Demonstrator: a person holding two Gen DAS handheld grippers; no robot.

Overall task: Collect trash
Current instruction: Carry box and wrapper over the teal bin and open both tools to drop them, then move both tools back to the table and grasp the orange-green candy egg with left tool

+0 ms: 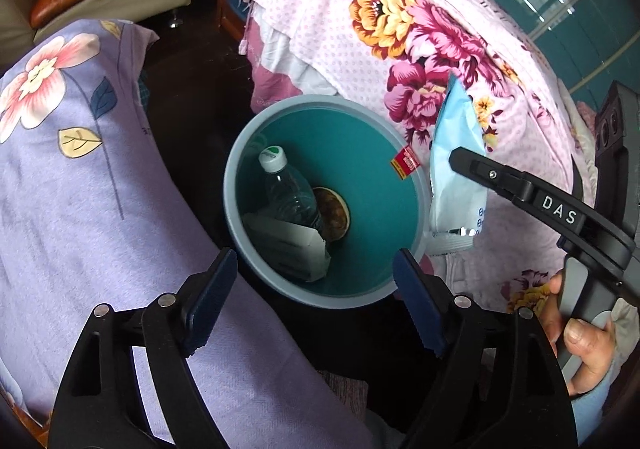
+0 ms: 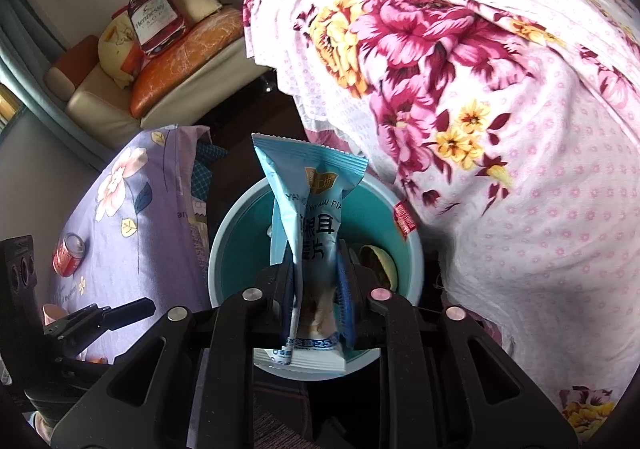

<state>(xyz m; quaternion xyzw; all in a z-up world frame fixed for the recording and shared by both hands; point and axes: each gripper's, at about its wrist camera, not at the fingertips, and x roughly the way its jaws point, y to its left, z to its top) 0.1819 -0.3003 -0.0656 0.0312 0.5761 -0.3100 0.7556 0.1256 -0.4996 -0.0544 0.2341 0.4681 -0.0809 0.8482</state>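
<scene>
Several items are only partly legible. Inside the teal bin [image 1: 360, 153], a clear plastic bottle [image 1: 290, 193] with a white cap leans against the wall; beside it lie a crumpled grey-white wrapper [image 1: 292, 249] and a round brownish item [image 1: 334, 215] whose identity cannot be determined. In the right wrist view most of the bin interior is blocked by the light-blue snack packet [image 2: 316, 225], and the print on that packet is creased and only partly readable. A red label [image 1: 406, 163] sits on the bin rim.

The left hand-held gripper [image 1: 316, 303] hangs over the near rim of the bin with its blue pads [image 1: 212, 301] spread wide apart; nothing is between them and they touch nothing.

The right hand-held gripper [image 2: 316, 289] is clamped on the lower part of the snack packet, the packet pinched and standing upright between the pads directly above the bin opening (its sealed bottom edge projects below the pads). In the left wrist view the same packet [image 1: 456, 177] appears just beside the bin's right rim, and a hand [image 1: 580, 345] grips the right tool's handle.

A red drinks can [image 2: 69, 253] lies on the lilac floral bedding [image 2: 132, 233] left of the bin. Pink floral bedding [image 1: 400, 29] rises behind the bin.
</scene>
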